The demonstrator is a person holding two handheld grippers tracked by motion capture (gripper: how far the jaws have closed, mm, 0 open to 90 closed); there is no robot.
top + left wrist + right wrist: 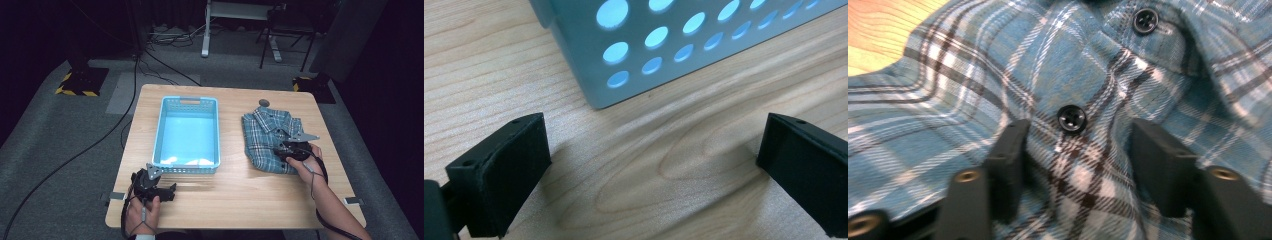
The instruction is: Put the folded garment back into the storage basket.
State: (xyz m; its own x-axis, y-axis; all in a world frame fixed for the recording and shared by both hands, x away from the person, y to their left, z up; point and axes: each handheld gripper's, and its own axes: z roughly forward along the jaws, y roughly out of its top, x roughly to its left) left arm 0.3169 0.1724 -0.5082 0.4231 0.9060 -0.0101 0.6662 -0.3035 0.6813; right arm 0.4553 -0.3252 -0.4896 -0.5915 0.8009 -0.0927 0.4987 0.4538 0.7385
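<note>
The right gripper (1075,165) is pressed down into a folded blue-and-white plaid button-up shirt (270,137). Its jaws stand partway together, a raised ridge of the button placket bunched between them just below a small black button (1072,119). The pads (1010,160) seem to bite into the cloth at both sides, so I judge this a pinch on the fabric, though how firm it is cannot be told.

The left gripper (649,165) rests low over the light wooden table (240,195) near its front left edge, jaws wide apart with nothing between them, facing the near corner of a light blue perforated plastic basket (187,135).

The shirt lies on the right half of the table, just beside the basket and apart from it. A small grey round disc (264,102) sits on the wood past the collar.

The step in hand looks like taking hold of the shirt, probably to carry it into the basket. The next move calls for a secure grip before lifting, as one pinch at the placket may let the folds fall open; the idle left gripper could support the other side.
</note>
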